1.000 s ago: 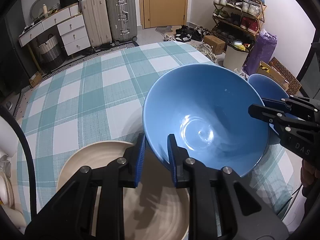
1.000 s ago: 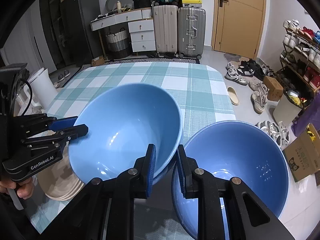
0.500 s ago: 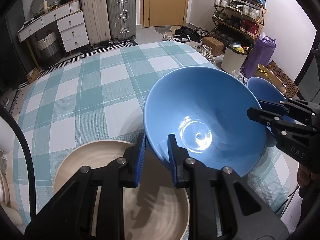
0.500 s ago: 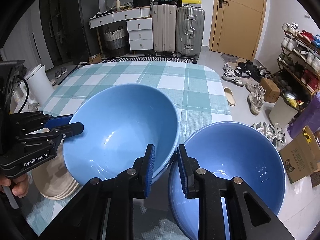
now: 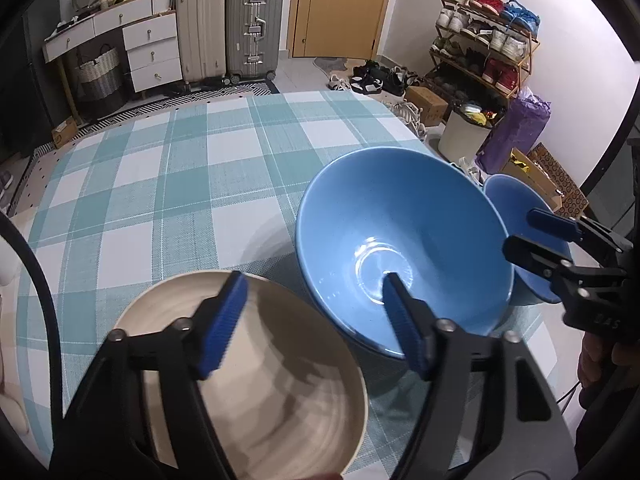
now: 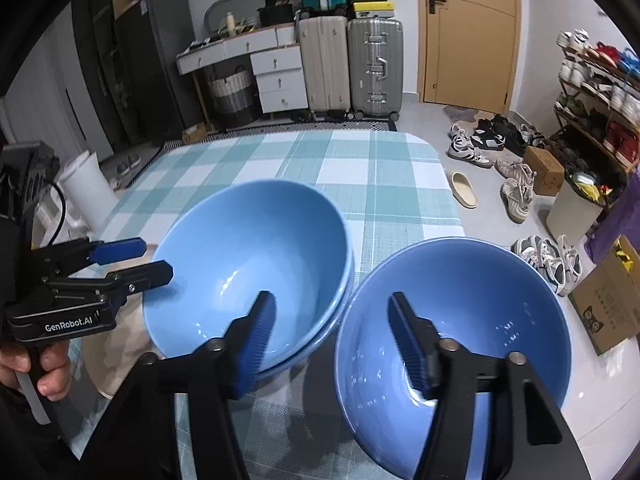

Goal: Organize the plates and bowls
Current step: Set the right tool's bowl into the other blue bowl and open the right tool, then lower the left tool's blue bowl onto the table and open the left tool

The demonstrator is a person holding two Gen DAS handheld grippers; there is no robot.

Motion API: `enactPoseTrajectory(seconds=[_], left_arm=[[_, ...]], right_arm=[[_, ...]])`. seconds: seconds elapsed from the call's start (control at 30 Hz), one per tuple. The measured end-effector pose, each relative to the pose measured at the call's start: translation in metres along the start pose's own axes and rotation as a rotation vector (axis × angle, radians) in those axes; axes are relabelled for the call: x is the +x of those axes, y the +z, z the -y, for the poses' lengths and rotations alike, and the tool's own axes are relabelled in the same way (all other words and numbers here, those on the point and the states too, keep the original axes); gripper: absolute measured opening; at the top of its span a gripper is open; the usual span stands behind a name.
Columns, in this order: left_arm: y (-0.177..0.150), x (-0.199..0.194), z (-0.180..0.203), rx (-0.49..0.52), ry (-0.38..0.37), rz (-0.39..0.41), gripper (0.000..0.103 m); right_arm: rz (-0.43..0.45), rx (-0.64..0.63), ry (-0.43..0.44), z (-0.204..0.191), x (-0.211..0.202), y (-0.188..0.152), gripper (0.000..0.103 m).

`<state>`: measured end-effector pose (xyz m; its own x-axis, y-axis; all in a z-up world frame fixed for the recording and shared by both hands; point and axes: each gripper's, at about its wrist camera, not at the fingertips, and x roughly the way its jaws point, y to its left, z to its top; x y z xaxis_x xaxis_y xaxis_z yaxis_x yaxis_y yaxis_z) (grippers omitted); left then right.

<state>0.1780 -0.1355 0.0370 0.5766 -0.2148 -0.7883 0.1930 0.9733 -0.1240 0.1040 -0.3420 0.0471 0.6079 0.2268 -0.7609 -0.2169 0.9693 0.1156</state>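
A blue bowl [image 5: 400,248] sits nested in another blue bowl on the checked tablecloth; it also shows in the right wrist view [image 6: 252,264]. My left gripper [image 5: 316,320] is open, its fingers astride the bowl's near-left rim without gripping it. My right gripper [image 6: 332,340] is open too, straddling the gap between that stack and a second blue bowl [image 6: 456,328] at the table's right edge. A stack of beige plates [image 5: 256,376] lies under my left gripper.
The table's right edge [image 6: 452,208] drops to a floor with shoes. A white kettle [image 6: 86,188] stands off the left side. Suitcases [image 5: 228,28] and drawers stand far behind the table.
Both grippers have opened and let go of the blue bowl's rim. The bowl has come down and now rests nested in the bowl beneath it.
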Motion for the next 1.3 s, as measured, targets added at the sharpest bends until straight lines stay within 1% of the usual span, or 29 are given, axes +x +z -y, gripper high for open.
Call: enactPoseTrajectory(seconds=[0.03,0.1,0.2,0.23,0.3,0.37,0.47,0.63,0.87,1.1,1.17,1.3], left_arm=[[-0.001,-0.003,0.001,-0.002,-0.008,0.005,0.078],[-0.002,-0.008,0.003,-0.009,-0.026,0.014,0.080],[-0.003,-0.015,0.007,-0.027,-0.052,0.019,0.085],[-0.004,-0.018,0.008,-0.030,-0.063,0.023,0.086],[-0.006,-0.023,0.012,-0.033,-0.073,0.029,0.095],[-0.009,-0.027,0.018,-0.030,-0.072,0.036,0.102],[-0.012,-0.030,0.027,-0.023,-0.089,0.027,0.102],[-0.018,-0.036,0.041,-0.031,-0.086,0.031,0.102],[-0.028,-0.043,0.066,-0.032,-0.121,0.023,0.102],[-0.038,-0.041,0.097,-0.008,-0.134,0.005,0.102],[-0.041,-0.039,0.107,-0.007,-0.144,0.000,0.102],[-0.043,-0.034,0.123,-0.011,-0.176,-0.004,0.102]], right_arm=[[0.010,0.012,0.004,0.002,-0.004,0.000,0.081],[0.034,0.028,0.003,0.005,-0.013,-0.001,0.087],[0.066,0.046,-0.025,0.009,-0.026,-0.002,0.098],[0.081,0.050,-0.034,0.010,-0.031,-0.002,0.099],[0.110,0.057,-0.045,0.014,-0.042,-0.004,0.102],[0.132,0.059,-0.056,0.016,-0.052,-0.006,0.102],[0.157,0.071,-0.068,0.024,-0.067,-0.010,0.102],[0.208,0.112,-0.094,0.040,-0.094,-0.021,0.102],[0.204,0.120,-0.146,0.062,-0.110,-0.037,0.102],[0.221,0.142,-0.130,0.078,-0.120,-0.055,0.102],[0.231,0.152,-0.111,0.086,-0.124,-0.061,0.102],[0.234,0.187,-0.104,0.099,-0.128,-0.064,0.102]])
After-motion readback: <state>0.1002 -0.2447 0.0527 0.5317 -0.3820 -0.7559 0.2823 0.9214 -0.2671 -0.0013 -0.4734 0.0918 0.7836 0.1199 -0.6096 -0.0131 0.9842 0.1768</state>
